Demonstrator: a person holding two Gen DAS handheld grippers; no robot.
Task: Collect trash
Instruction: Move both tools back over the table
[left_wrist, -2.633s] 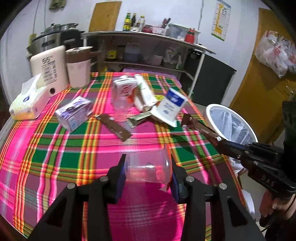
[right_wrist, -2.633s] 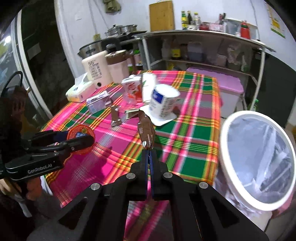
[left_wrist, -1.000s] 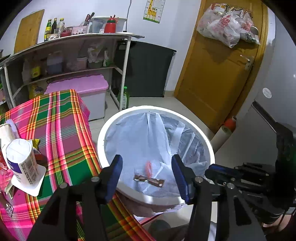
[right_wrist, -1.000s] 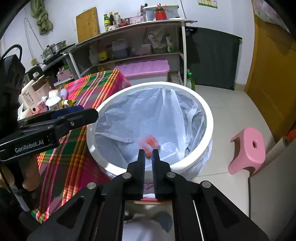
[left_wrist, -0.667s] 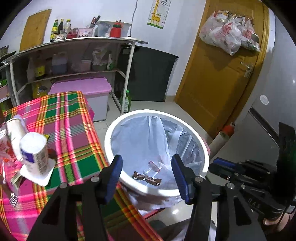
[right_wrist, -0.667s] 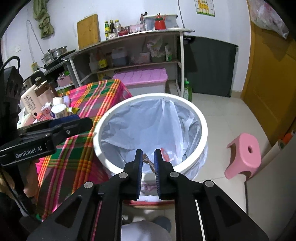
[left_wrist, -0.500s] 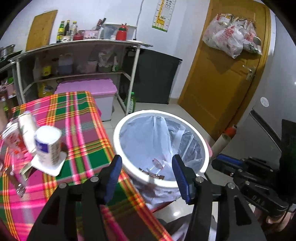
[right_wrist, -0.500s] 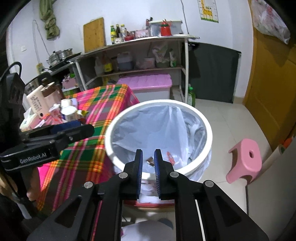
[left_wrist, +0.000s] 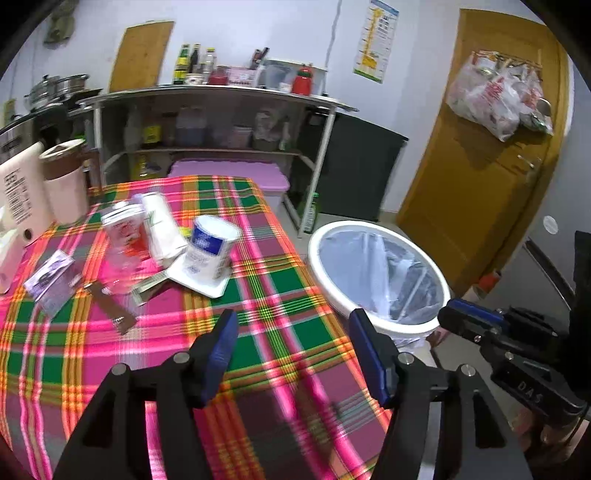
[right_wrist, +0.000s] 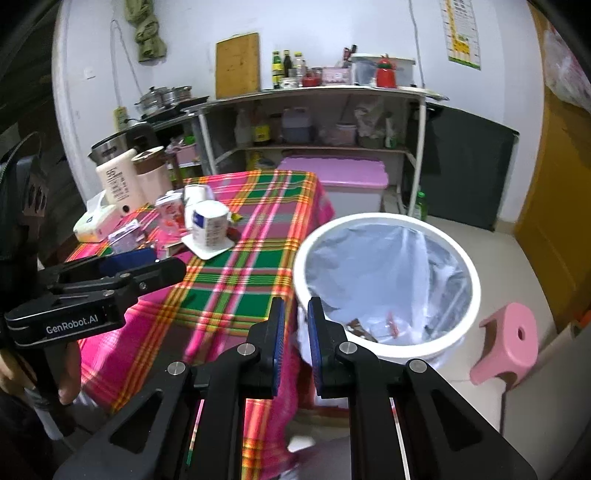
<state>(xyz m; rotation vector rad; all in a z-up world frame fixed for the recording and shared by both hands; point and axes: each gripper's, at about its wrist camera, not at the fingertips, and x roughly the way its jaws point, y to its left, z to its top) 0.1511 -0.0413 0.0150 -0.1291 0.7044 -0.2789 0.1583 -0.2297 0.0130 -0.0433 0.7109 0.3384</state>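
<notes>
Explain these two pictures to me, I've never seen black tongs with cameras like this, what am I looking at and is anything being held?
A person holds a two-finger handheld gripper in each hand; a wide-angle camera on each looks along its fingers. One picture comes from the left gripper, whose jaws are opening with nothing between them. The other comes from the right gripper, its jaws narrowly apart and also empty. Below is a table under a pink and green plaid cloth with litter: a white cylindrical tub with a blue label, a red and white carton, a brown wrapper. Beside the table stands a round white bin with a clear liner, with some scraps in it.
</notes>
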